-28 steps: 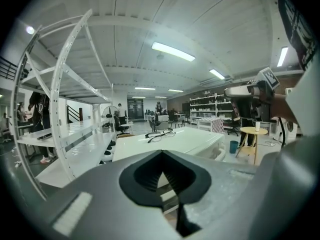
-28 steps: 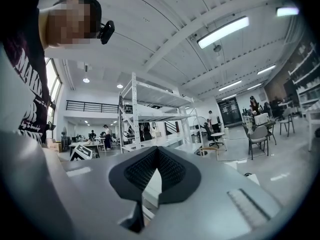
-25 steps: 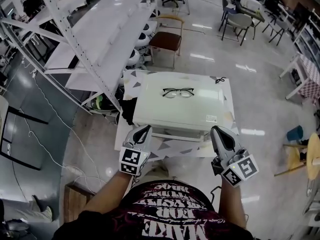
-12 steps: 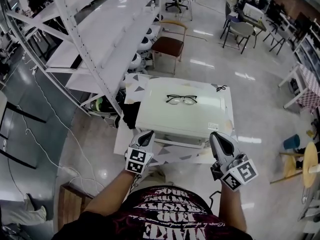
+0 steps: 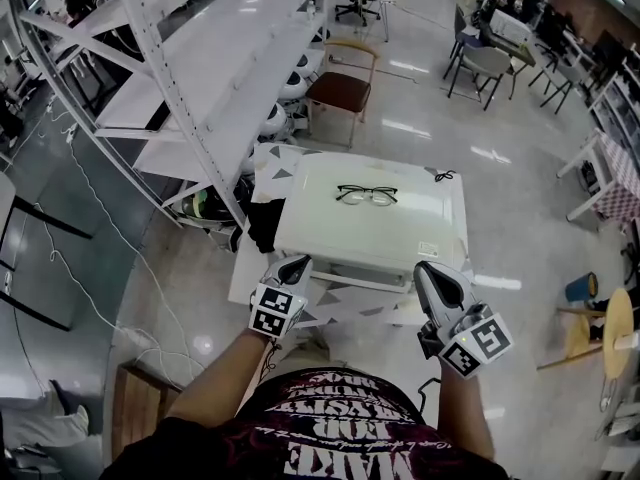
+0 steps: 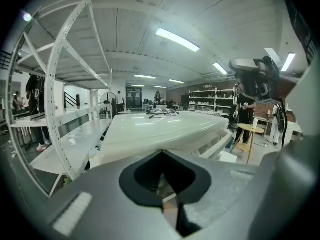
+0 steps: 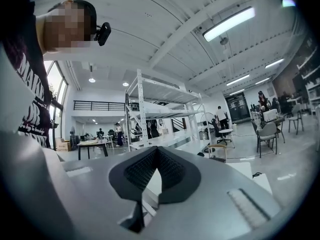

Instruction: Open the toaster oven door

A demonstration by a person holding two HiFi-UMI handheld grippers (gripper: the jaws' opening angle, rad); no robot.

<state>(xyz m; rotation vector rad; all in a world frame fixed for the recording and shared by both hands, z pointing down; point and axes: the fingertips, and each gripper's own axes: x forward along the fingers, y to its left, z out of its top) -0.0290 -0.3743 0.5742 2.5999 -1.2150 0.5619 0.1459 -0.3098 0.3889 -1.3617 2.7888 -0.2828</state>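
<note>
A white toaster oven (image 5: 370, 218) stands on a small patterned table (image 5: 262, 168), with a pair of black glasses (image 5: 367, 195) on its top. Its front, with a pale handle bar (image 5: 362, 281), faces me. My left gripper (image 5: 292, 266) hovers shut and empty by the oven's front left corner. My right gripper (image 5: 433, 273) is shut and empty by the front right corner. In the left gripper view the oven (image 6: 160, 131) and the glasses (image 6: 162, 112) lie just beyond the closed left gripper (image 6: 162, 181). The right gripper (image 7: 155, 176) looks past the oven into the hall.
A tall white shelf rack (image 5: 200, 78) runs along the left, close to the table. A wooden chair (image 5: 338, 86) stands behind the oven. A wooden box (image 5: 140, 408) sits on the floor at lower left, and a round wooden table (image 5: 615, 333) at the right.
The head view has shifted a little. Both grippers stay shut and hold about the same places in front of the oven's corners.
</note>
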